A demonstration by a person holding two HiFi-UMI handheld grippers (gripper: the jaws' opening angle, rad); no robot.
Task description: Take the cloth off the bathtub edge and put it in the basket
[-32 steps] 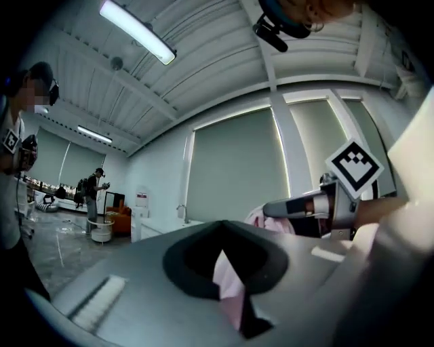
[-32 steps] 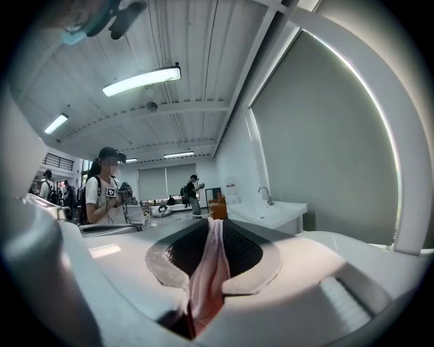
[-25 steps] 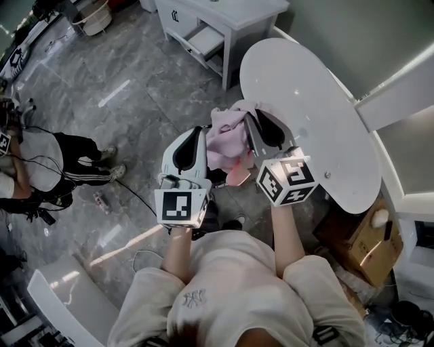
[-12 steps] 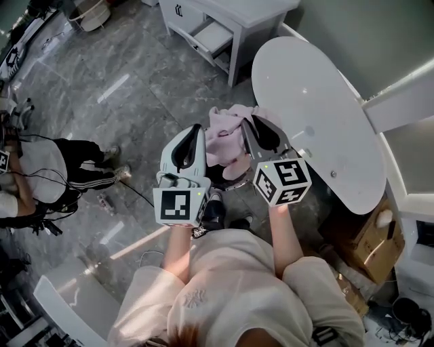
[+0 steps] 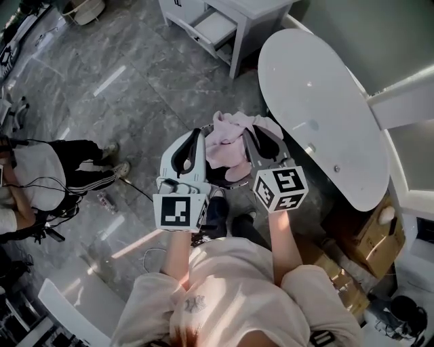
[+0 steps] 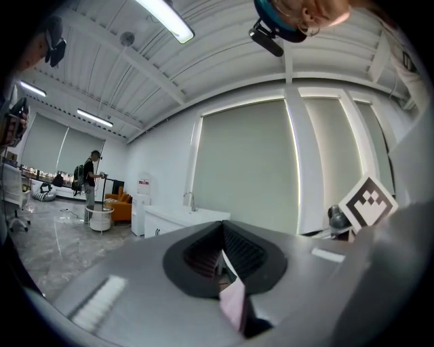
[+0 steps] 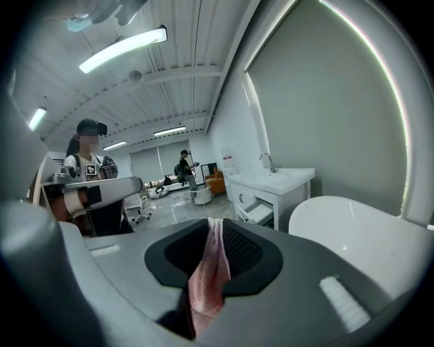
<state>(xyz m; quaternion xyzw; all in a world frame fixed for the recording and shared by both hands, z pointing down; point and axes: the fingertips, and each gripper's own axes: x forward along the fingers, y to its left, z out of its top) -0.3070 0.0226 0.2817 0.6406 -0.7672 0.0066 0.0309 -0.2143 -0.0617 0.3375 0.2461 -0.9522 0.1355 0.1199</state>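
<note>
A pink cloth (image 5: 226,141) hangs bunched in the air between my two grippers, over the grey floor just left of the white bathtub (image 5: 325,115). My left gripper (image 5: 199,132) is shut on a thin fold of the cloth (image 6: 232,301). My right gripper (image 5: 252,124) is shut on a thicker pink fold (image 7: 209,271) that runs down between its pads. The tub (image 7: 359,230) lies to the right of the right gripper. A round pale basket (image 5: 85,7) shows at the top left edge, far across the floor.
A white vanity cabinet (image 5: 227,24) with an open drawer stands beyond the tub's end. A person (image 5: 47,173) crouches on the floor at left among cables. A cardboard box (image 5: 369,237) sits at the right by the tub.
Both grippers and the cloth have drawn a little away from the tub's rim, toward the open floor. Both grips on the cloth look the same.
</note>
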